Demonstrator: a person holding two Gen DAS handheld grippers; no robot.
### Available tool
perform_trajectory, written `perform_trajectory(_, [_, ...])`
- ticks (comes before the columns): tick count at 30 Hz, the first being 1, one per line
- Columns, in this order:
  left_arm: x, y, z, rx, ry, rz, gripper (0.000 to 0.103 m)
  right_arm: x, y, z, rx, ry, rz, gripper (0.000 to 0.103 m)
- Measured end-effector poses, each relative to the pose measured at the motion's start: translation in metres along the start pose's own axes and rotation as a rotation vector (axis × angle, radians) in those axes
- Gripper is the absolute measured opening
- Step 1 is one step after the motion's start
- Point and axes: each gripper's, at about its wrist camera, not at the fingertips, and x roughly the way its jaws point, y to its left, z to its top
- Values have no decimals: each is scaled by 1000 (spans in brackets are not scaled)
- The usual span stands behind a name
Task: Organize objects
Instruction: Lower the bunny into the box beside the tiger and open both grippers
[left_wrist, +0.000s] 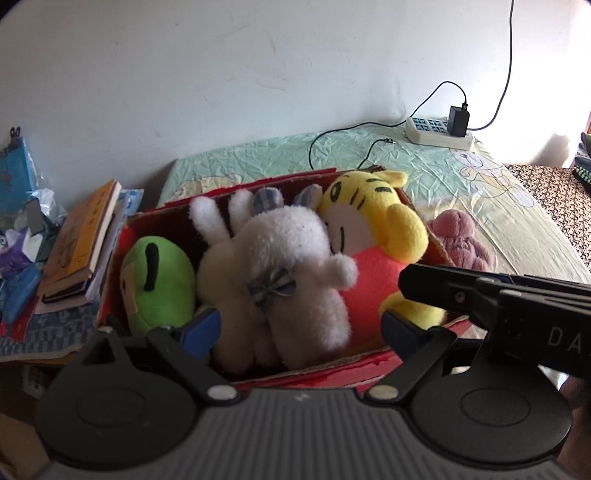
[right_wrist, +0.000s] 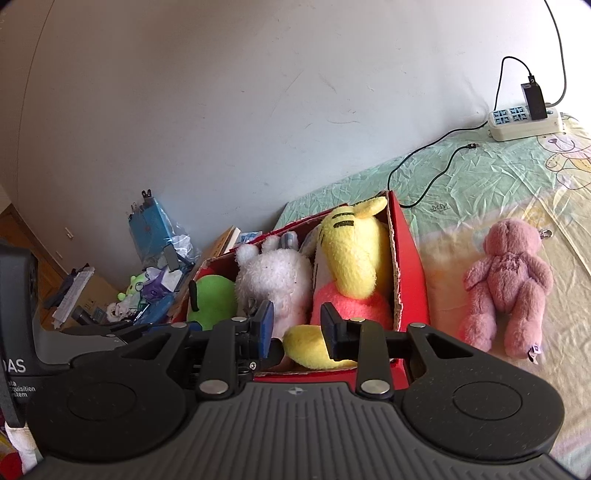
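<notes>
A red cardboard box (left_wrist: 369, 363) (right_wrist: 410, 266) on the bed holds a green plush (left_wrist: 159, 273) (right_wrist: 212, 302), a white rabbit plush (left_wrist: 277, 273) (right_wrist: 275, 277) and a yellow tiger plush (left_wrist: 373, 225) (right_wrist: 351, 251). A pink teddy bear (right_wrist: 506, 288) (left_wrist: 460, 240) lies on the sheet to the right of the box. My left gripper (left_wrist: 301, 326) is open over the box's near edge, empty. My right gripper (right_wrist: 297, 326) is open and empty at the box's near edge; it shows in the left wrist view (left_wrist: 443, 284).
A power strip (left_wrist: 439, 134) (right_wrist: 524, 125) with a black charger and cables lies at the bed's far side by the wall. Books (left_wrist: 81, 240) and clutter (right_wrist: 155, 273) are stacked to the left of the box.
</notes>
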Motion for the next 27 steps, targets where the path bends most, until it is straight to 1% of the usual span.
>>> perform_trajectory(16, [-18, -42, -4, -46, 35, 128, 95, -20, -27, 6, -20, 75, 129, 32])
perform_trajectory(22, [-20, -51, -11, -68, 57, 161, 95, -22, -30, 5, -38, 112, 170, 32])
perform_trajectory(27, [-15, -51, -18, -92, 89, 175, 95, -20, -32, 4, -40, 137, 189, 32])
